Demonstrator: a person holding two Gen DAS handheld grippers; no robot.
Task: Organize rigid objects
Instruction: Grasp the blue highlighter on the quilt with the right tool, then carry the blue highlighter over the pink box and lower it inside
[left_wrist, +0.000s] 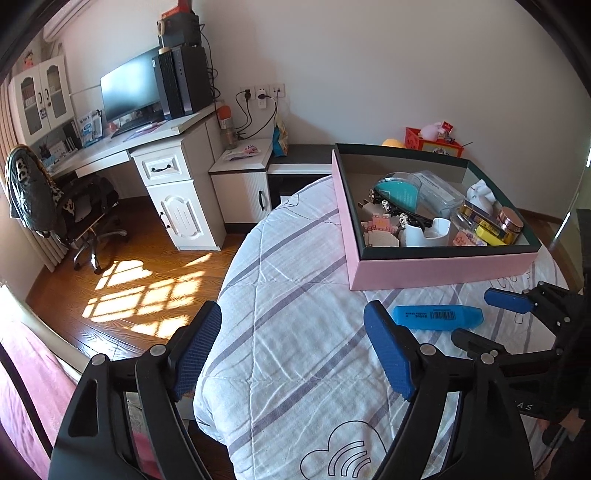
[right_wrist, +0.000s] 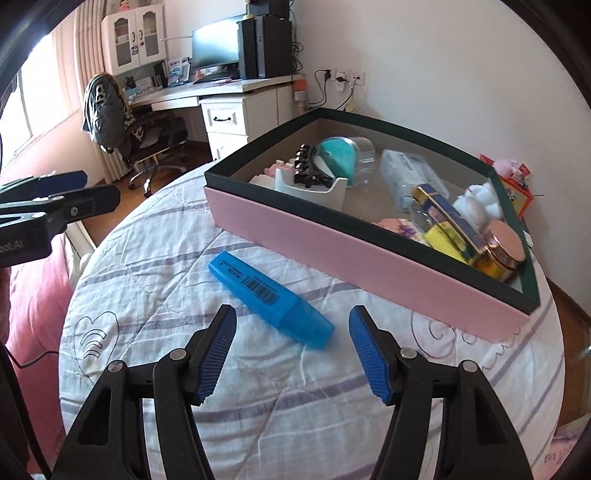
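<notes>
At 9 o'clock in the right wrist view, the left gripper (right_wrist: 79, 194) hangs beyond the bed (right_wrist: 258, 387) edge, jaws spread and empty. The blue highlighter (right_wrist: 271, 299) lies flat on the quilt at centre, just ahead of the right gripper (right_wrist: 292, 350), whose jaws stand apart, not touching it. At 2 o'clock sits the pink box (right_wrist: 369, 254), filled with small items.

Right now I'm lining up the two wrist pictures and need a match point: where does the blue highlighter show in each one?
Left wrist view: the blue highlighter lies on the quilt at lower right, just beyond the right blue pad, below the box.
Right wrist view: the highlighter lies slanted at lower centre, its cap end between the open tongs.
Shared landmark: the pink box, just beyond the highlighter in both.
</notes>
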